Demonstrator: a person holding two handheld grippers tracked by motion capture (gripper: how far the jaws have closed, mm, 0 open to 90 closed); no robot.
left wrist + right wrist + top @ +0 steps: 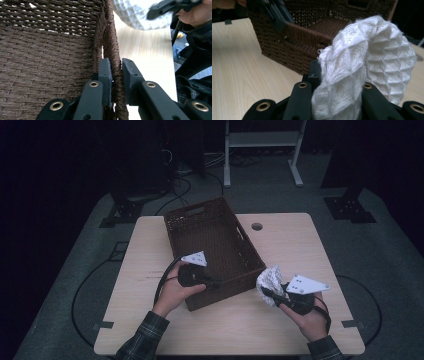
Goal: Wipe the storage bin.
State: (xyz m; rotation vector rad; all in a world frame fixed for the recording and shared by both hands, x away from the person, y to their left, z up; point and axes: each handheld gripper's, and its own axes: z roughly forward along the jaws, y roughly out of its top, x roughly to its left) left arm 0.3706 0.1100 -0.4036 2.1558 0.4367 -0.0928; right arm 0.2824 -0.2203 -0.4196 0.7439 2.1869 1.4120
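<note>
A brown woven basket [210, 227] stands on the light wood table [280, 245], turned at an angle. My left gripper [216, 283] is shut on the basket's near rim [115, 70], one jaw inside the wall and one outside. A white waffle-knit cloth [269, 281] hangs bunched just off the basket's near right corner. My right gripper [266, 292] is shut on the cloth [362, 65], which bulges up between and over its jaws. In the left gripper view, the cloth [136, 12] and the right gripper show at the top right.
A round cable hole [257, 226] sits in the table behind the basket. White frame legs [227, 155] and black stand bases [350, 207] stand on the grey floor beyond. Cables [185, 185] run across the floor at the back.
</note>
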